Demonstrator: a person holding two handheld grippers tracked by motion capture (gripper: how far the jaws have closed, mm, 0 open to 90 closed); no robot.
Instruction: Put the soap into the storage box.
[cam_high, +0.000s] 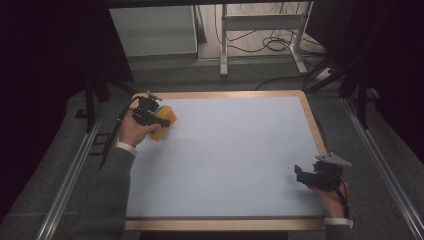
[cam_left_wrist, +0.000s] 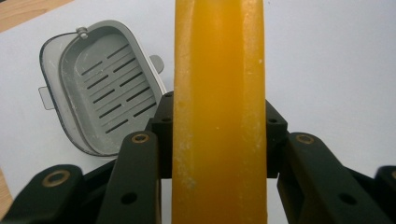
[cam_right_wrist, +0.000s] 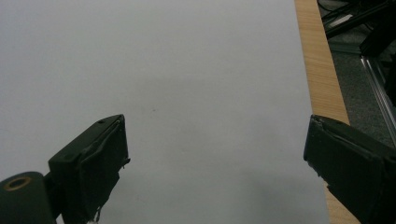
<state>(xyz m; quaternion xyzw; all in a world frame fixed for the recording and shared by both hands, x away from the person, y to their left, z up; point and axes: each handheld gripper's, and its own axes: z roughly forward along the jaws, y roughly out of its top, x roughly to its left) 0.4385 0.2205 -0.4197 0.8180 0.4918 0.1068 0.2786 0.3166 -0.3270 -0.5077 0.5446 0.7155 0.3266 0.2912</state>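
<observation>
An orange-yellow soap bar (cam_left_wrist: 218, 112) stands on edge between the jaws of my left gripper (cam_left_wrist: 218, 135), which is shut on it. In the high view the bar (cam_high: 165, 124) is held at the table's far left corner by that left gripper (cam_high: 150, 114). A grey slotted soap dish (cam_left_wrist: 100, 86) lies on the white surface just beyond and to the left of the bar in the left gripper view. My right gripper (cam_high: 300, 175) rests near the table's front right edge; it (cam_right_wrist: 215, 163) stands wide open with nothing between its jaws.
The white mat (cam_high: 230, 155) sits on a wooden board whose rim (cam_high: 315, 125) runs along the right side. Metal rails (cam_high: 70, 175) flank the table. A white frame and cables (cam_high: 265, 35) stand on the floor beyond.
</observation>
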